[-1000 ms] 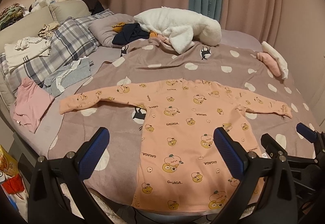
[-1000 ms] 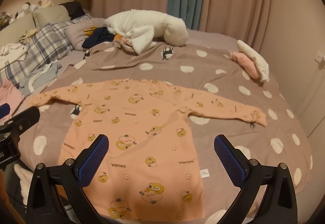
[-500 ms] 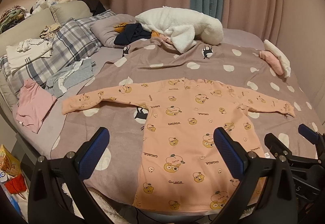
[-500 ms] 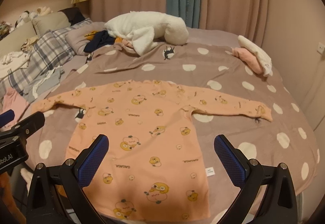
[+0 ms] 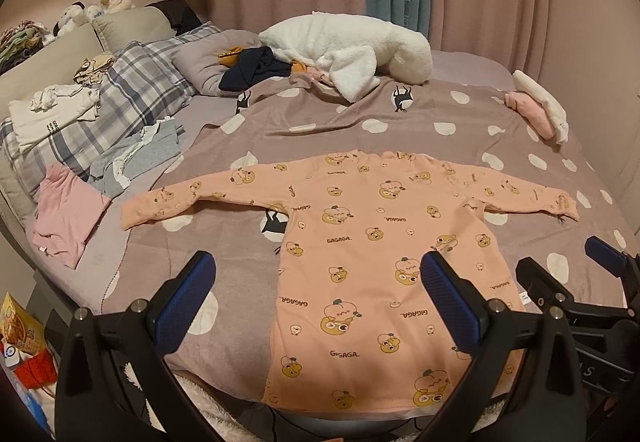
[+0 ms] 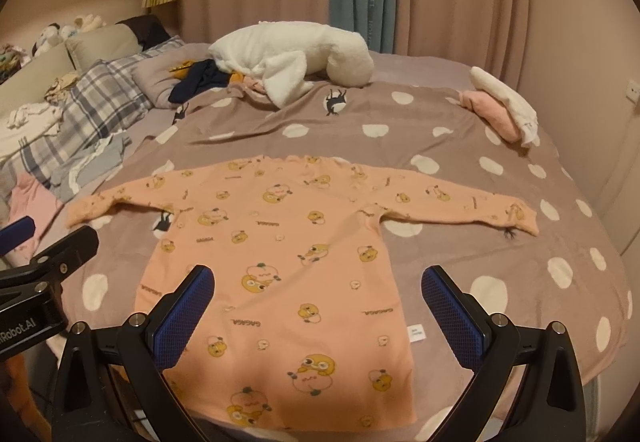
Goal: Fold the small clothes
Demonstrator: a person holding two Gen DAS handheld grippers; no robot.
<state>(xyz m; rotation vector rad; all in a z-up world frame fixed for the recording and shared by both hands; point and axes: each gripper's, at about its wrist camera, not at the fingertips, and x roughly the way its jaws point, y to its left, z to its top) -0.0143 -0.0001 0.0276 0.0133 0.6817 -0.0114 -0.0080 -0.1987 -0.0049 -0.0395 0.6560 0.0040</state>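
Observation:
An orange long-sleeved child's top (image 5: 372,242) with a cartoon print lies flat on the dotted grey-brown blanket (image 5: 328,121), both sleeves spread out, hem at the near bed edge. It also shows in the right wrist view (image 6: 288,250). My left gripper (image 5: 316,294) is open and empty, held above the hem's left part. My right gripper (image 6: 318,306) is open and empty above the hem's right part. The right gripper's fingers (image 5: 608,262) show at the right edge of the left wrist view. The left gripper's fingers (image 6: 60,250) show at the left edge of the right wrist view.
A white fleece bundle (image 5: 348,53) and dark clothes (image 5: 256,71) lie at the far side. Folded pink and white clothes (image 5: 536,109) sit at the far right. Plaid pillows (image 5: 120,97), grey clothes (image 5: 136,157) and a pink garment (image 5: 64,217) lie on the left.
Both grippers have drawn back and up a little from the bed. The top lies as before. Both stay open.

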